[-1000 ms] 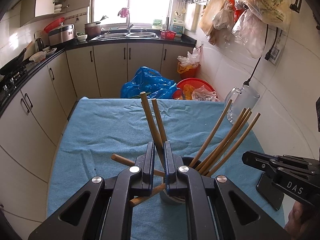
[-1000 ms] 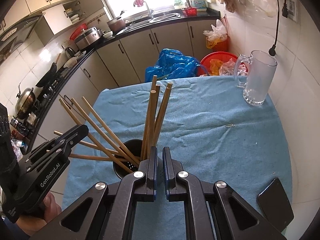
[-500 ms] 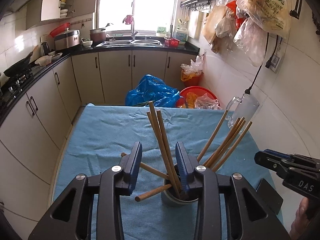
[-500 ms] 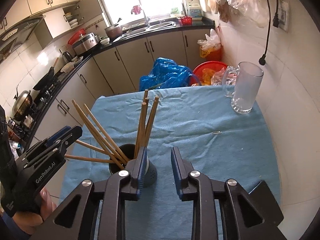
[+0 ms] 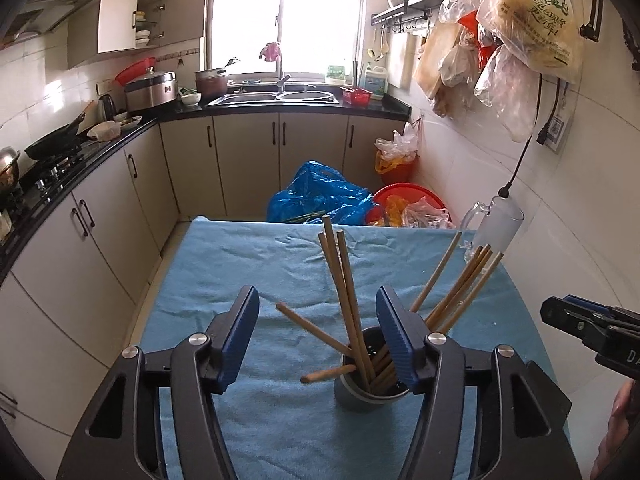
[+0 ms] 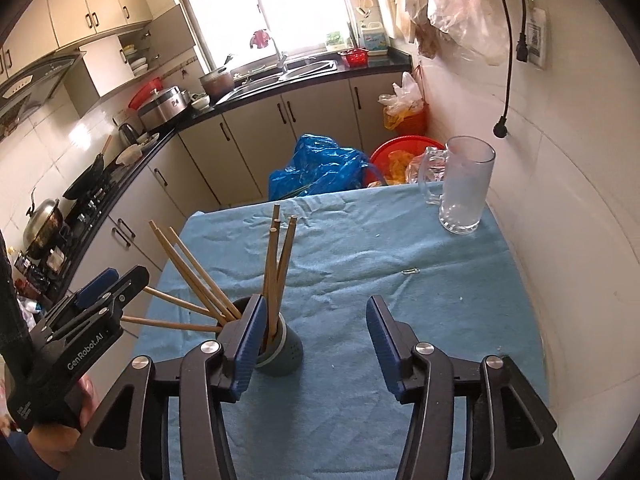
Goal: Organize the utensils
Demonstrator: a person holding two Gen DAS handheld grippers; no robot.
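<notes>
Both tools, left tool [image 5: 316, 340] and right tool [image 6: 312, 344], hang open and empty over the desk [image 6: 400, 240]; chopsticks [image 5: 344, 288] all stand in the holder [image 6: 286, 354], sorting apparently done.

Nine wooden chopsticks [image 6: 273, 272] by the tips countable from the right wrist view (the shafts overlap near the rim, so possibly one off): four standing near upright, three leaning left, two lying low. One grey perforated holder [image 6: 289, 354] for all of them. One glass mug [image 6: 464, 190]. One paper clip [image 6: 411, 271]. One blue tablecloth [image 6: 400, 248]. Two handheld tools, left gripper [image 5: 316, 336] and right gripper [image 6: 314, 340], two blue-padded fingers each.
</notes>
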